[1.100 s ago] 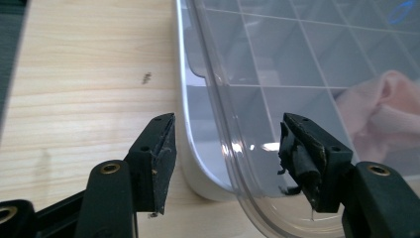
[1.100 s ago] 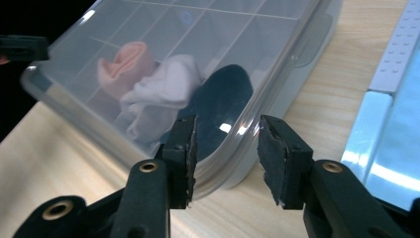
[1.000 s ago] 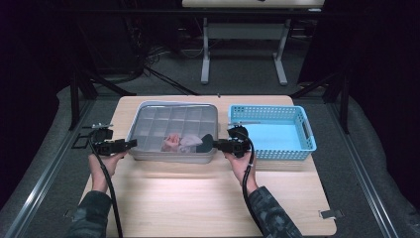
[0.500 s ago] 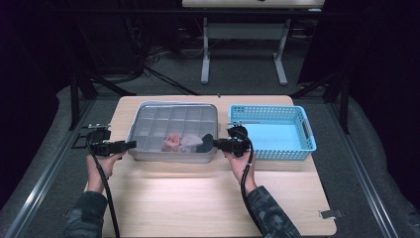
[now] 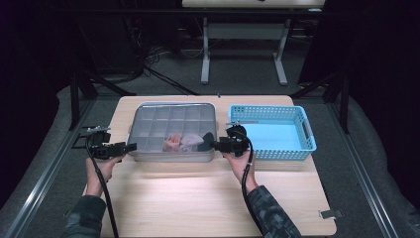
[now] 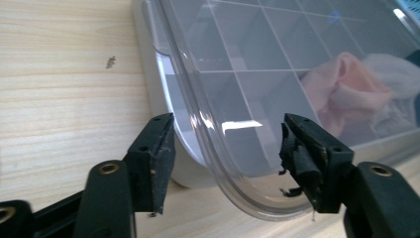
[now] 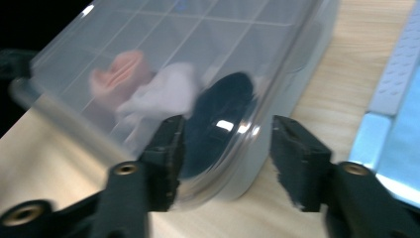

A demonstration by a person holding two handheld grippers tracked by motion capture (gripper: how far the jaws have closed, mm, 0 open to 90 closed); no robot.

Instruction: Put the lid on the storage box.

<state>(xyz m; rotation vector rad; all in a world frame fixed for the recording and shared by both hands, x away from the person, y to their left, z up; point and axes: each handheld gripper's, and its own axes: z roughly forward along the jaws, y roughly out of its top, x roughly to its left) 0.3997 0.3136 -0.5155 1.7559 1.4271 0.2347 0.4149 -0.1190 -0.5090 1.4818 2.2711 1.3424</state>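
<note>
A clear lidded box (image 5: 168,156) with a gridded lid (image 5: 163,119) sits on the table, with pink (image 5: 173,142), white and black cloth inside. My left gripper (image 5: 131,146) is at the box's front left corner. It is open, and the lid's edge (image 6: 237,74) passes between its jaws (image 6: 225,153) untouched. My right gripper (image 5: 214,145) is at the front right corner. Its jaws (image 7: 225,148) have just been opening and stand apart around the lid's corner, in front of the black cloth (image 7: 218,114) and white cloth (image 7: 163,91).
A blue plastic basket (image 5: 267,108) stands just right of the box, close to my right hand. The wooden tabletop (image 5: 198,198) stretches toward the person in front of the box. Cables trail from both grippers along the forearms.
Both hands stay at the box's front corners. The left gripper shifted slightly left, then back toward the box. The box and the basket have not moved.
</note>
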